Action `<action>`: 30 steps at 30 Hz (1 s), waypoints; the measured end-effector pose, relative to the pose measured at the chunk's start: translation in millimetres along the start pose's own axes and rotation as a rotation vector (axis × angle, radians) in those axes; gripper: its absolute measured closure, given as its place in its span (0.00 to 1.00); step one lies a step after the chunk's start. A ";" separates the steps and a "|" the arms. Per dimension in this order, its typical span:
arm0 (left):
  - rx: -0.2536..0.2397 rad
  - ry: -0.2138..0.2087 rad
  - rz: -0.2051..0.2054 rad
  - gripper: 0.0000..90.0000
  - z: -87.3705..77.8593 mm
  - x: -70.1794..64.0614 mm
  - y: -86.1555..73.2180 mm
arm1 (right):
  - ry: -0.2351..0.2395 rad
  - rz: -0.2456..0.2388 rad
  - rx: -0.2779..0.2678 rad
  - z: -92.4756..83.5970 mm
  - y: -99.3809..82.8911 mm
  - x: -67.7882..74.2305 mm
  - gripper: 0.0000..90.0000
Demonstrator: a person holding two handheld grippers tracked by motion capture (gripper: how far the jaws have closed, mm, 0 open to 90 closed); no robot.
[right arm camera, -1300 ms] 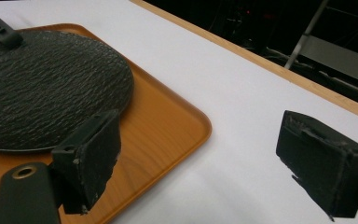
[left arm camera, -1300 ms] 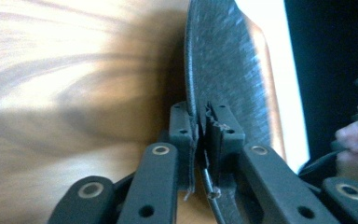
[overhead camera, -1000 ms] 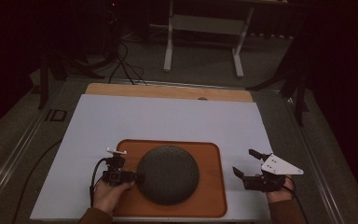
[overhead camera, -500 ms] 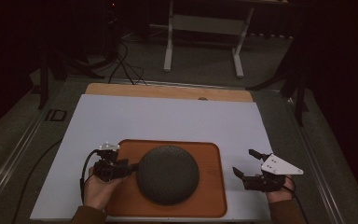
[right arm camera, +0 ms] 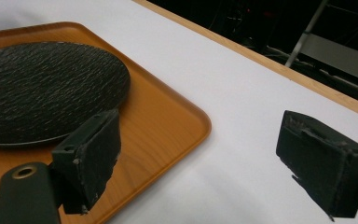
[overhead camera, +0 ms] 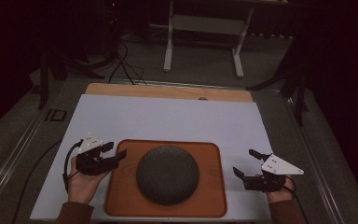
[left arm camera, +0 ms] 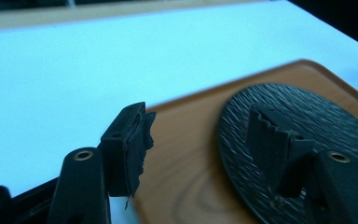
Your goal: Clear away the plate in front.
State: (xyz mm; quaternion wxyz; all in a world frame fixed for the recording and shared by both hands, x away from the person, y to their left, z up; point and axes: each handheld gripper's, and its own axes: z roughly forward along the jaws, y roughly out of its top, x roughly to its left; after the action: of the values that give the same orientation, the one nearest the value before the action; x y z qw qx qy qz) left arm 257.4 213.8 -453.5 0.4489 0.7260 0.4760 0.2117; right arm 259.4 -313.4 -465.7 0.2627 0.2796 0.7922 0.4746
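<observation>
my left tongs [overhead camera: 117, 150] have just been opening and now sit wide apart with nothing between them, hovering at the left edge of the wooden tray [overhead camera: 121, 196]. the dark textured plate [overhead camera: 168, 174] lies flat in the middle of that tray on the white table [overhead camera: 177, 119]. right tongs [overhead camera: 245, 163] gape wide too, empty, just right of the tray.

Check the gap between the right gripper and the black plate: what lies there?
In the high view, only the tray's right rim and bare white table lie between the right gripper and the black plate.
</observation>
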 end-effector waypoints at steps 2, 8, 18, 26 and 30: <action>-0.023 0.023 0.006 0.42 -4.2 5.9 -0.3 | 0.000 0.002 0.000 -0.1 -0.1 -0.1 0.15; -0.048 0.099 0.043 0.40 -13.4 21.8 -3.0 | 0.000 0.006 0.000 -0.3 -0.4 -1.0 0.15; -0.103 0.212 -0.028 0.33 -26.9 49.9 -16.1 | -0.006 0.016 -0.008 -1.2 -1.4 -3.3 0.15; -0.096 0.278 0.027 0.32 -26.6 53.6 -20.5 | -0.009 0.039 -0.015 -1.5 -2.5 -5.6 0.15; -0.097 0.280 0.025 0.32 -26.8 52.4 -22.0 | -0.010 0.039 -0.016 -1.4 -2.8 -5.9 0.15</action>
State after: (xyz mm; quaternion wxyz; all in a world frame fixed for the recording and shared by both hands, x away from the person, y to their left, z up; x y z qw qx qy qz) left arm 250.6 275.2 -465.0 0.4098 0.6727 0.5144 0.3390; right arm 262.1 -319.5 -466.7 0.2595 0.2954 0.7815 0.4845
